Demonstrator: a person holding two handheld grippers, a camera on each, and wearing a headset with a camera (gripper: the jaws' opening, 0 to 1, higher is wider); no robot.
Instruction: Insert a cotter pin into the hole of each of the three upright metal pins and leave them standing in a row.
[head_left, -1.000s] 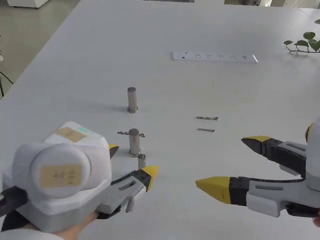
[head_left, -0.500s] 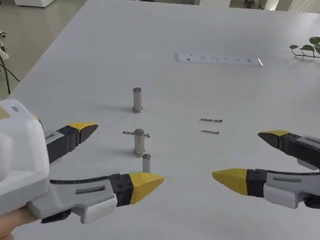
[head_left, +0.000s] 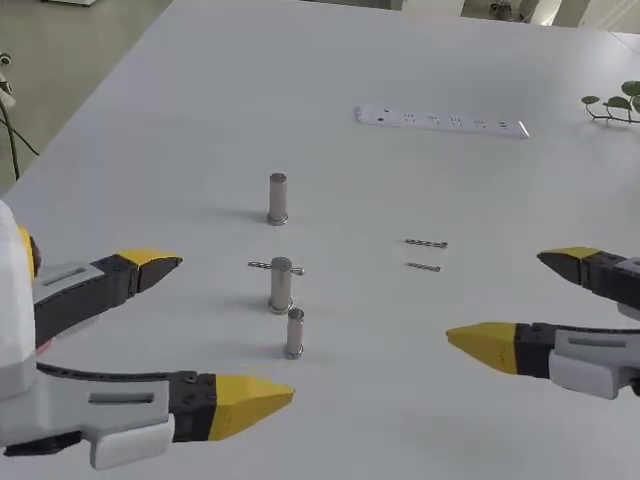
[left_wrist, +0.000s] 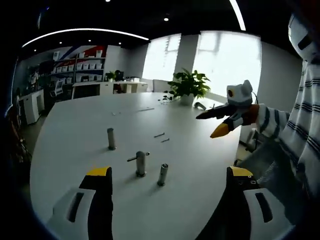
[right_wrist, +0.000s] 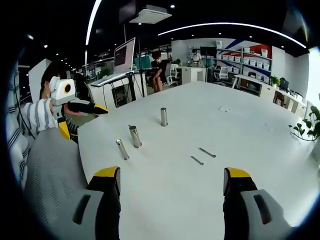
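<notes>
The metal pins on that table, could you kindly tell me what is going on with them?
A person holds a gripper in each hand above the white table; the left gripper and the right gripper are both open and empty. Three metal pins stand in a row: the middle pin has a cotter pin through it, the far pin and the near pin have none. A spare cotter pin and a second spare lie to the right.
</notes>
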